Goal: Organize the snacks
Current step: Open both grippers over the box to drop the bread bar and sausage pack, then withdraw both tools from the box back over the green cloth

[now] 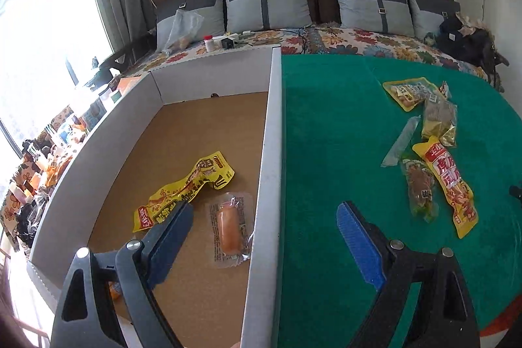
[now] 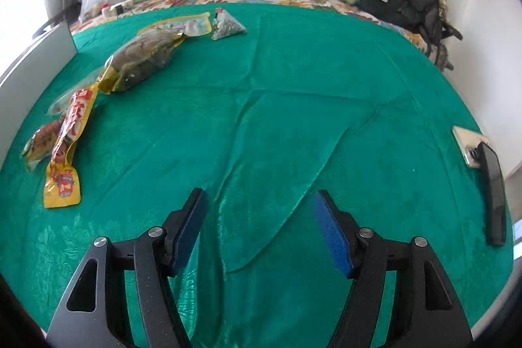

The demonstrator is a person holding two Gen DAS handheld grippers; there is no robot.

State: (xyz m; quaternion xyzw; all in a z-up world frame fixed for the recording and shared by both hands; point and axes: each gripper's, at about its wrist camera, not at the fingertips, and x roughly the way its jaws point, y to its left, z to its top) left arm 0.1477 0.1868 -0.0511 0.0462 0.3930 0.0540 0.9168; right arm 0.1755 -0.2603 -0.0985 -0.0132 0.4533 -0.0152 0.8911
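Both hand-held grippers empty and spread, between one snack dropped and the next one fetched.

From the left wrist, the left hand-held gripper [image 1: 264,211] hangs with jaws wide and nothing between them, straddling the near wall of the cardboard box [image 1: 261,217]; inside the box lie a yellow packet [image 1: 182,188] and a clear-wrapped sausage [image 1: 228,227], so sorting looks part done. Outside the box, on the green cloth [image 1: 326,136], a cluster of packets [image 1: 437,149] waits. From the right wrist, the right hand-held gripper [image 2: 259,211] is also spread and empty over bare cloth, with the long yellow-and-red packet [image 2: 70,145] lying between it and the box wall [image 2: 29,67]. I'd judge the next move is a reach to that packet, pinching it flat at an end.
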